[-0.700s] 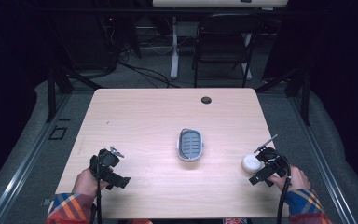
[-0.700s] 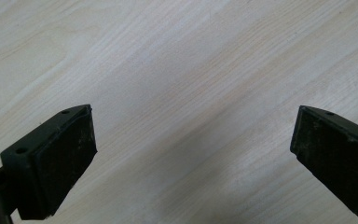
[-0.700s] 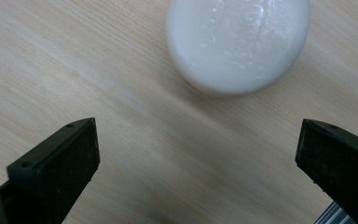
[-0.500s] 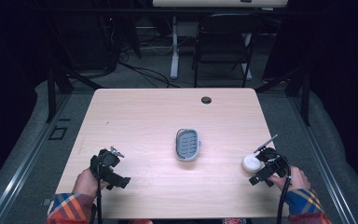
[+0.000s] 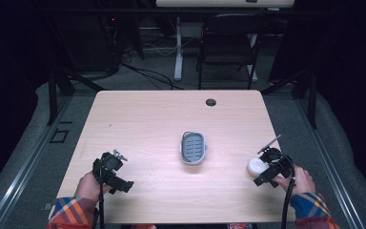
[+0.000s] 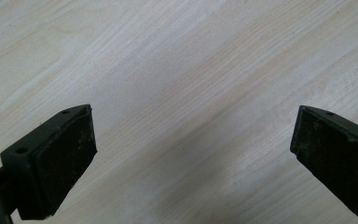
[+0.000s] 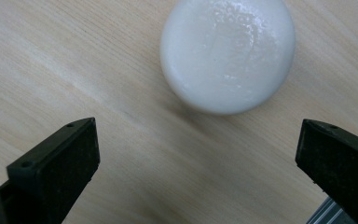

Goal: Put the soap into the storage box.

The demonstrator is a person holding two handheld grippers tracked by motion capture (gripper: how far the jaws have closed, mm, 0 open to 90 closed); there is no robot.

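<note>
The pale rectangular wooden table (image 5: 152, 119) spans the middle of the high view; a grey oval slotted tray (image 5: 193, 148) lies at its centre, well apart from both hands; at lower left the left hand (image 5: 89, 185) rests on the tabletop, its left gripper (image 5: 116, 169) wide open over bare wood; at lower right the right gripper (image 5: 266, 164) angles up-left, jaws spread wide and holding nothing, with the round white soap-like puck (image 7: 227, 53) just ahead of the tips, nothing between.
</note>
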